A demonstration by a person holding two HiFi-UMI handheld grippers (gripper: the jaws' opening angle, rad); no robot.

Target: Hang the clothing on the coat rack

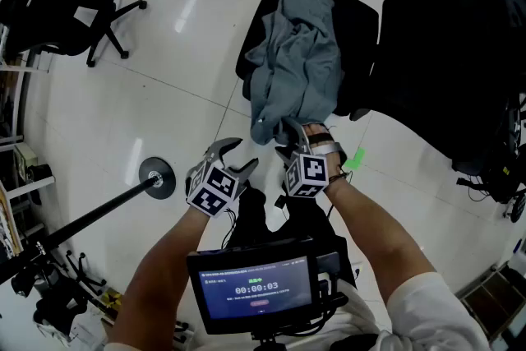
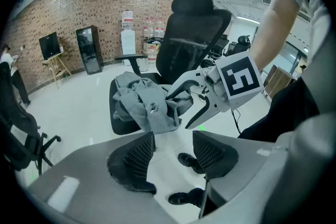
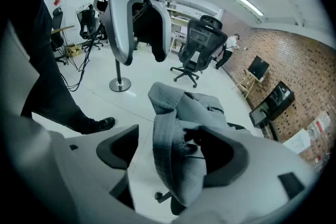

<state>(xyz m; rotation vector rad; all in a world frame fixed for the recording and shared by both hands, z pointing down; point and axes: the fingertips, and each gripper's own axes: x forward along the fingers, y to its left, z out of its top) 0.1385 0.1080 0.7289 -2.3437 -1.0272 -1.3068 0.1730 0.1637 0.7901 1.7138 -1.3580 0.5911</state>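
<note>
Barely started. Reaching with right gripper [image 1: 289,142] into grey garment [image 1: 296,53] heaped on office chair [image 1: 362,20], jaws wide apart around a fold, not clamped. Left gripper [image 1: 241,154] half open, empty. Left to do: grip, lift, hang on coat rack [image 1: 99,211].

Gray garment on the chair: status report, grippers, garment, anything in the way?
Left gripper open, empty. Right gripper open, garment fold between its fingers, not pinched. Garment heaped on office chair. Pole stand apart at left, nothing blocking.
</note>
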